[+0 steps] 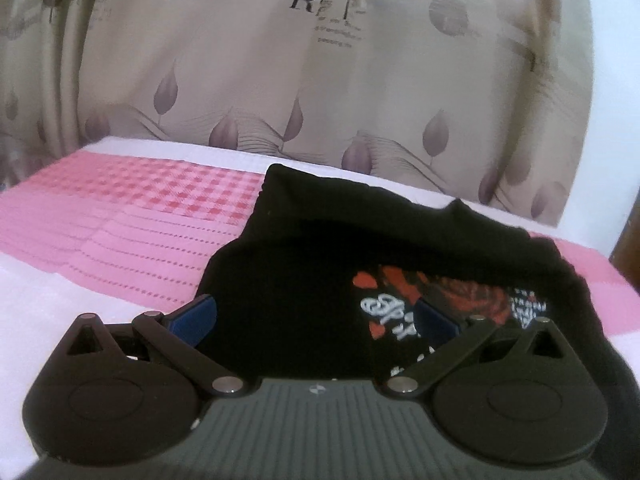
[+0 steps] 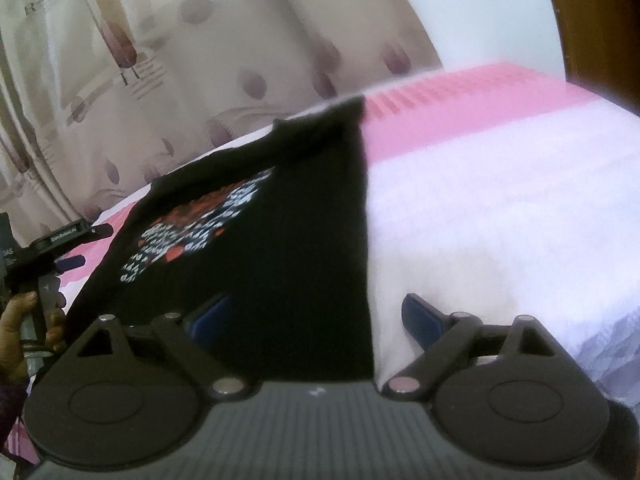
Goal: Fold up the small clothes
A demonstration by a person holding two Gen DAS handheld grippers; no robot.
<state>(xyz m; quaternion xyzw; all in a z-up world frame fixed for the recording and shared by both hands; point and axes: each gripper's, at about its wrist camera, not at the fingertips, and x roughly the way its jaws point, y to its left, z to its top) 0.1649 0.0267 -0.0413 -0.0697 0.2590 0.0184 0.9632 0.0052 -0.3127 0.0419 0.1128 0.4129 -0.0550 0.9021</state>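
Shirt, black cotton with red-white print (image 1: 320, 280), lies part-folded on pink-white checked bedspread (image 1: 120, 220). Left gripper (image 1: 316, 316) and right gripper (image 2: 316, 320) both wide apart, empty. Mid-fold step, judging; next: regrasp edge, fold across.

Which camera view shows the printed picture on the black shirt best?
The right wrist view: the print on the black shirt lies uncovered. In the left wrist view a fold and a finger hide part of it.

We see a black shirt (image 1: 304, 264) with a red and white print lying partly folded on the bed, just ahead of the left tool and between its open fingers.
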